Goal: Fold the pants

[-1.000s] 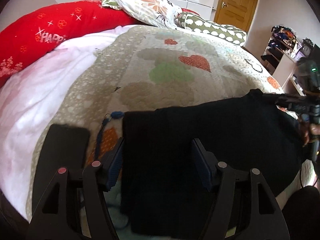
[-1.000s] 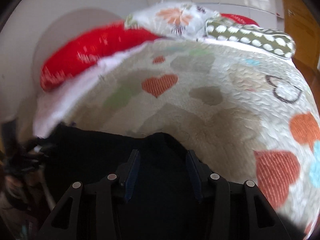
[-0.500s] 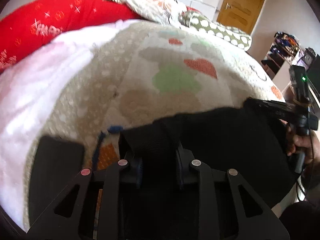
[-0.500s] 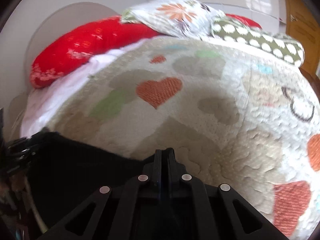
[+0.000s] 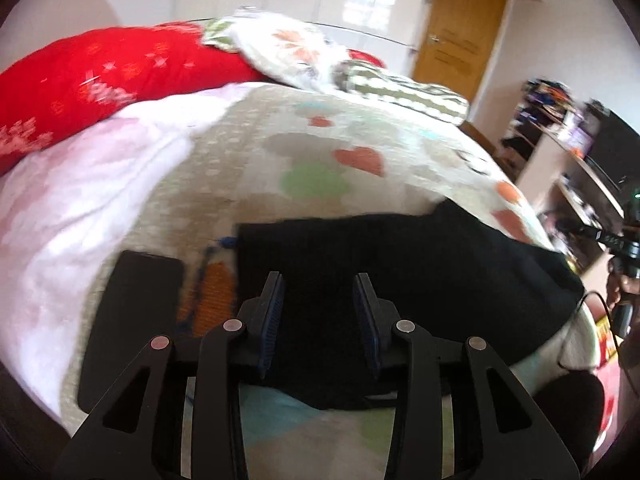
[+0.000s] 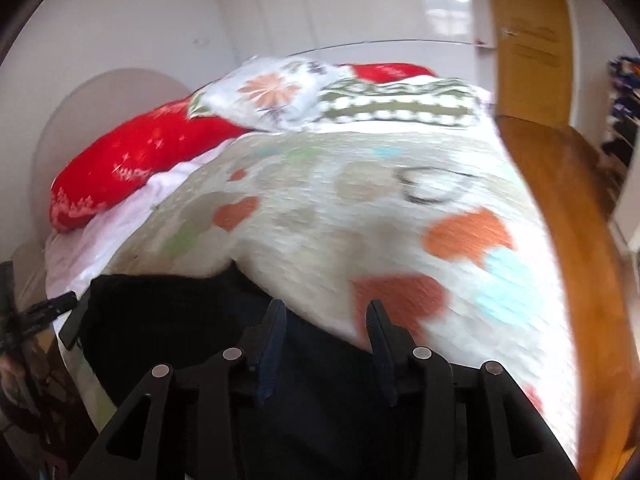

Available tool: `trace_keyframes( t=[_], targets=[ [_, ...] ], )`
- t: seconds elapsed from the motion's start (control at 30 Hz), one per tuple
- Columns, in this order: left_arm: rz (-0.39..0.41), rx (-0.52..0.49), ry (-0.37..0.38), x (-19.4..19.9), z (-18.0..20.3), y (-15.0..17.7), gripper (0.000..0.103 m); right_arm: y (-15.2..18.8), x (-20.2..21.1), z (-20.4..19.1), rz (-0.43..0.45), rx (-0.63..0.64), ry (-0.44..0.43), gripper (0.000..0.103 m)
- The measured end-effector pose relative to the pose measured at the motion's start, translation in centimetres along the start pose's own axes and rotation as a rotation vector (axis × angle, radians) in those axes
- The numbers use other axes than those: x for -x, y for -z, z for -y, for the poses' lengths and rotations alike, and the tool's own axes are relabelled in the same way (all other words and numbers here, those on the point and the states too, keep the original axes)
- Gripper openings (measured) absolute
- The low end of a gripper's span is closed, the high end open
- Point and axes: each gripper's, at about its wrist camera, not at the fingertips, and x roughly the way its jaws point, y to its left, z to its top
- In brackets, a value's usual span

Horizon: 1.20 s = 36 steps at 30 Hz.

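Note:
The black pants (image 5: 420, 280) lie folded flat on the heart-patterned quilt (image 5: 320, 152) near the bed's front edge. My left gripper (image 5: 320, 292) is open, its blue-padded fingers held just above the pants' left part, holding nothing. In the right wrist view the pants (image 6: 168, 328) spread to the lower left. My right gripper (image 6: 326, 316) is open over their right end, at the border with the quilt (image 6: 360, 216). The right gripper also shows at the left wrist view's far right edge (image 5: 608, 236).
A black phone-like slab (image 5: 132, 320) lies on the quilt left of the pants. A red pillow (image 5: 104, 76), a floral pillow (image 5: 288, 48) and a green dotted pillow (image 5: 404, 92) sit at the bed's head. A wooden door (image 5: 456, 24) and cluttered shelves (image 5: 560, 140) stand to the right.
Both grippers were shut on the pants half a second ago; both have opened and let go. The pants now lie flat, and both grippers have pulled back slightly.

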Motion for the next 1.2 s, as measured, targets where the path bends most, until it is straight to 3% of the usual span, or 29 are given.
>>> trace_keyframes(
  t=[0.13, 0.2, 0.3, 0.43, 0.53, 0.7, 0.83, 0.9, 1.0, 1.13, 1.2],
  targets=[
    [-0.093, -0.032, -0.021, -3.0, 1.7, 1.7, 0.035, 4.9, -0.5, 2.3, -0.086, -0.044, 0.023, 0.04],
    [-0.161, -0.011, -0.046, -4.7, 1.3, 2.8, 0.035, 6.7, -1.6, 4.4, -0.14, -0.071, 0.131, 0.037],
    [-0.15, -0.009, -0.046, -4.3, 1.2, 3.5, 0.035, 6.9, -0.6, 6.4, -0.093, -0.136, 0.115, 0.029],
    [-0.147, 0.004, -0.052, -3.0, 1.2, 3.4, 0.035, 6.6, 1.0, 6.6, -0.086, -0.108, 0.297, 0.03],
    [-0.143, 0.014, -0.052, -2.3, 0.9, 3.4, 0.035, 7.1, 3.1, 6.6, -0.043, -0.163, 0.174, 0.032],
    [-0.148, 0.022, -0.049, -2.6, 0.8, 3.9, 0.035, 8.6, 3.6, 7.7, -0.057, -0.21, 0.251, 0.035],
    [-0.159, 0.029, -0.039, -3.1, 0.8, 4.2, 0.035, 9.0, 2.2, 8.1, -0.065, -0.24, 0.14, 0.033],
    [-0.164, 0.052, -0.023, -3.0, 0.5, 4.2, 0.035, 8.8, 2.6, 7.4, -0.052, -0.207, 0.155, 0.008],
    [-0.167, 0.057, -0.017, -3.0, 0.4, 4.2, 0.035, 8.4, 4.3, 6.6, -0.013, -0.151, 0.186, 0.008],
    [-0.161, 0.043, -0.035, -3.0, 0.8, 4.4, 0.035, 10.2, 3.1, 6.6, -0.107, -0.152, 0.21, 0.008],
    [-0.17, 0.047, -0.028, -2.8, 0.8, 4.3, 0.035, 10.6, 3.3, 6.7, -0.091, -0.158, 0.224, 0.011]
  ],
)
